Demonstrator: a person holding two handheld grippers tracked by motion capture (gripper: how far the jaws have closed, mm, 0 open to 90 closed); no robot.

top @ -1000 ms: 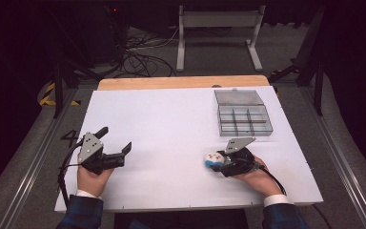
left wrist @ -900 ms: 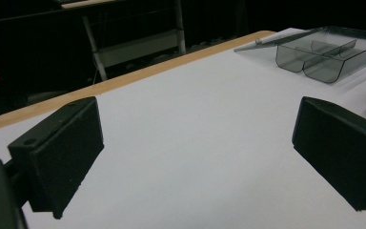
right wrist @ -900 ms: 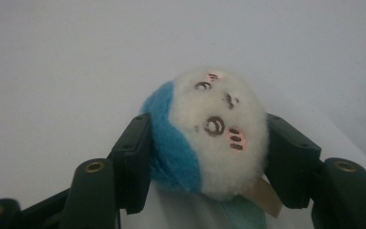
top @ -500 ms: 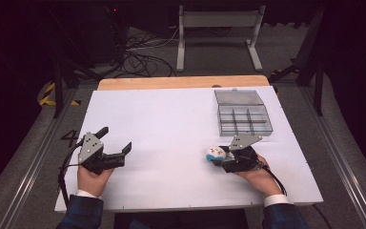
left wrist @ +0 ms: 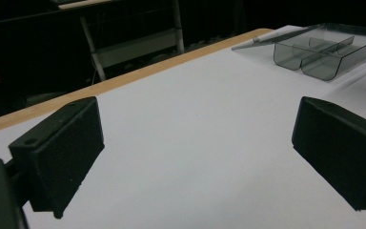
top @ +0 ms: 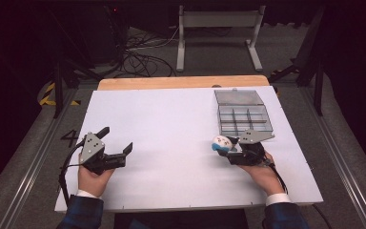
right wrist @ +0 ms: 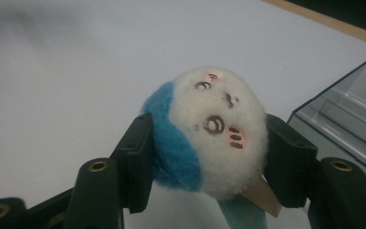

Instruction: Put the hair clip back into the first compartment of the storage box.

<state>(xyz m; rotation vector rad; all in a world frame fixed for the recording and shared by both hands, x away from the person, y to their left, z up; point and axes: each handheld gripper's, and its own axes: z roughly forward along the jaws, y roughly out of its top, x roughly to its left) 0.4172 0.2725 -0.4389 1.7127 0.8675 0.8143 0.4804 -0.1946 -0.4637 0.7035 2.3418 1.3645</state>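
The right gripper pinches a round white-and-blue plush toy, its stitched face turned up, near the table's right edge beside the clear compartment box. The left gripper gapes wide, empty, toward the left edge.

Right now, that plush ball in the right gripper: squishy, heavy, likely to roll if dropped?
Probably soft: the plush ball is fuzzy, and the right gripper pinches its sides between both jaws. Likely light for its size, being fluffy fabric. Its round shape might roll on the flat table, though the tag beneath could damp that.
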